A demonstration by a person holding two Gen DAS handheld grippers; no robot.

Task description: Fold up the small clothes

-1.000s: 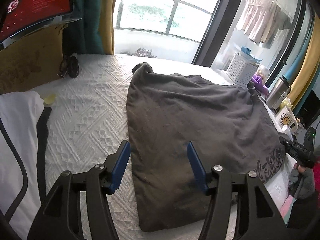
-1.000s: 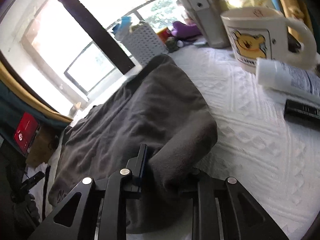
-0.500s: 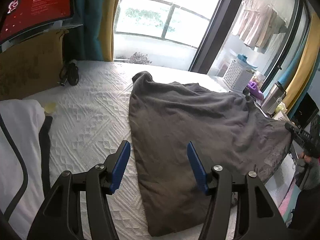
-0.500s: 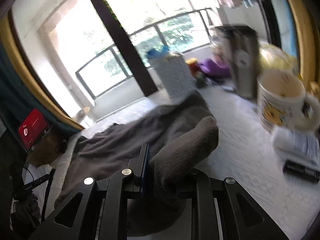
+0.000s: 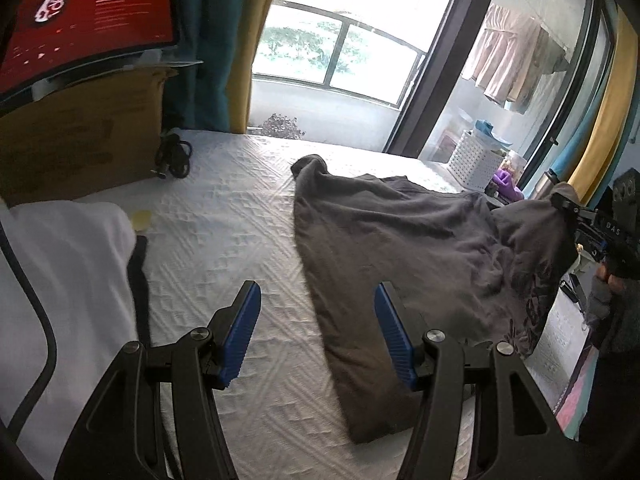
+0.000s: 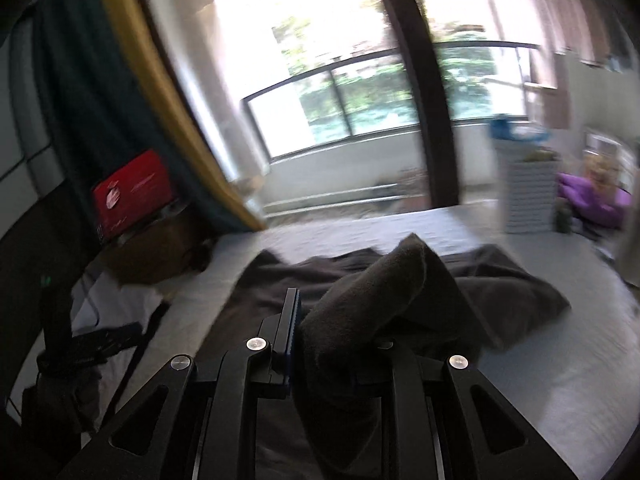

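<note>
Home bedroom: bed with white quilted cover (image 5: pixel 224 240) taking up most of the view, teal and yellow curtains (image 5: pixel 224 40) beside a big sliding glass door (image 5: pixel 336 60) onto a balcony, laundry hanging on a line (image 5: pixel 508 68) out there, white laundry basket (image 5: pixel 474 160) at the bed's far corner, red-lit monitor (image 5: pixel 88 12) on a cardboard box (image 5: pixel 80 132) by the bed

- Left tool (image 5: pixel 318 330): blue-padded fingers spread wide apart, gripping nothing, held low and pointing forward.
- Right tool (image 6: pixel 336 344): fingers clamped together on a fold of dark fabric, raised.
</note>
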